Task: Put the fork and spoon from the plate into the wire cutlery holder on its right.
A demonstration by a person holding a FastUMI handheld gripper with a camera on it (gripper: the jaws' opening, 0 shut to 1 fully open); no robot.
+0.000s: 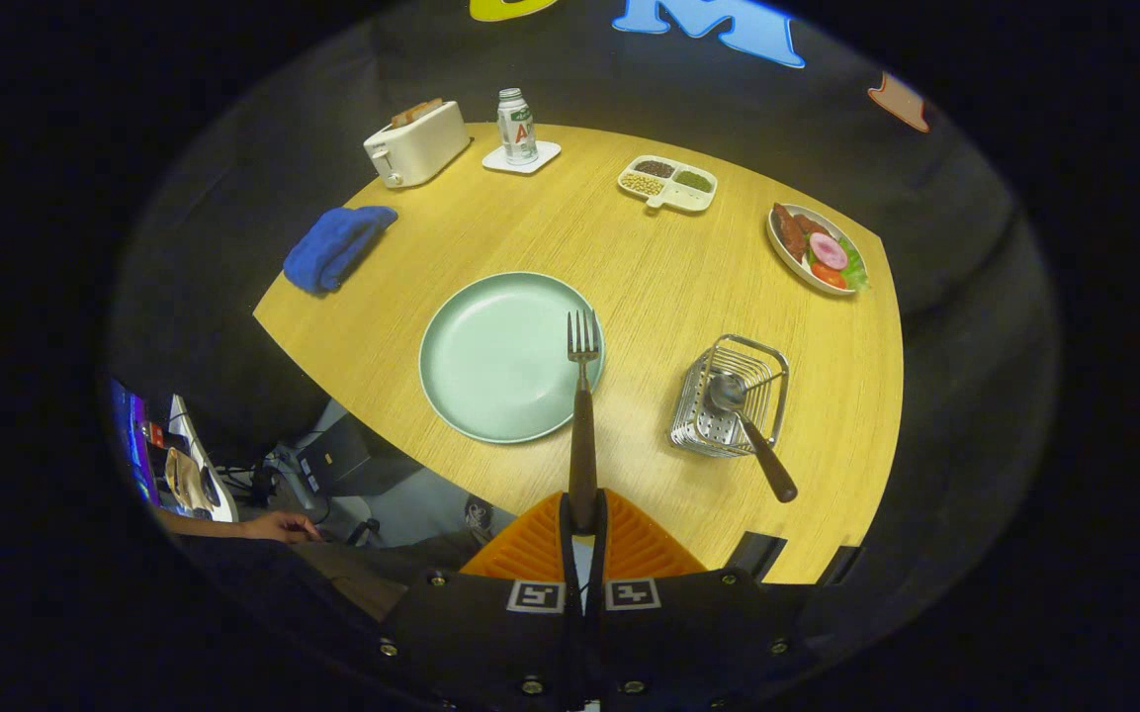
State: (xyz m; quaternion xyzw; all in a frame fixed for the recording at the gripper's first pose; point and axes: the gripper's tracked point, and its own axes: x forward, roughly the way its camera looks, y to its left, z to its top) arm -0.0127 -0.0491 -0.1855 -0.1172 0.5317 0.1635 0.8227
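Fingers of my gripper (pixel 582 529) are pressed together on the dark handle of the fork (pixel 582 415), which points straight ahead with its tines over the near right rim of the green plate (pixel 490 356). Right of the plate stands the wire cutlery holder (pixel 731 396) on the wooden table (pixel 629 267). I see the spoon (pixel 749 425) already in it, bowl down inside, handle leaning out toward me. Beyond lie a blue cloth (pixel 335 247), a toaster (pixel 417 144), a bottle (pixel 517 126), a divided tray (pixel 667 183) and a food dish (pixel 817 249).
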